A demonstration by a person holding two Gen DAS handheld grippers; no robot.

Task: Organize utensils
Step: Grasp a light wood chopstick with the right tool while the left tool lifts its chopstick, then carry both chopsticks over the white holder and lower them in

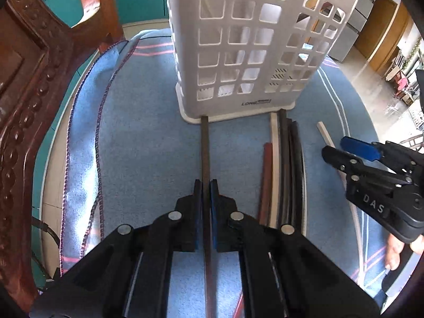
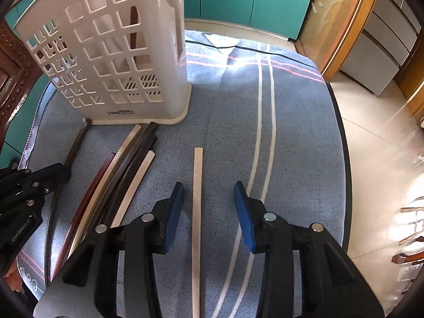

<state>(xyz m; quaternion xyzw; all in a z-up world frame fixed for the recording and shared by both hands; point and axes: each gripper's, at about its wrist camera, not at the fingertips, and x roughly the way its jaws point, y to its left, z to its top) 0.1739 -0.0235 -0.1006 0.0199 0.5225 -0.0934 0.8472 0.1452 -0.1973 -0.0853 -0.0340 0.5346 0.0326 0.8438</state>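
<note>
On a round table covered with a blue cloth (image 2: 291, 132), a tall white lattice-walled plastic utensil holder (image 1: 238, 47) stands at twelve o'clock from the left gripper (image 1: 206, 193). That gripper's blue-padded jaws are clamped on a long dark brown chopstick (image 1: 204, 143), whose far tip touches the holder's base. The stick lies flat along the fingers, probably so it can be lifted and tipped into the holder.

At two o'clock from that grip lies a bundle of loose chopsticks (image 1: 281, 164), dark, red-brown and pale, packed side by side and pointing at the holder.

The right gripper (image 2: 209, 206) has its jaws wide apart, low over the cloth. A single pale cream chopstick (image 2: 197, 198) lies between them at twelve o'clock, untouched, lined up for a pinch. One dark utensil (image 2: 133, 34) already stands inside the holder.
</note>
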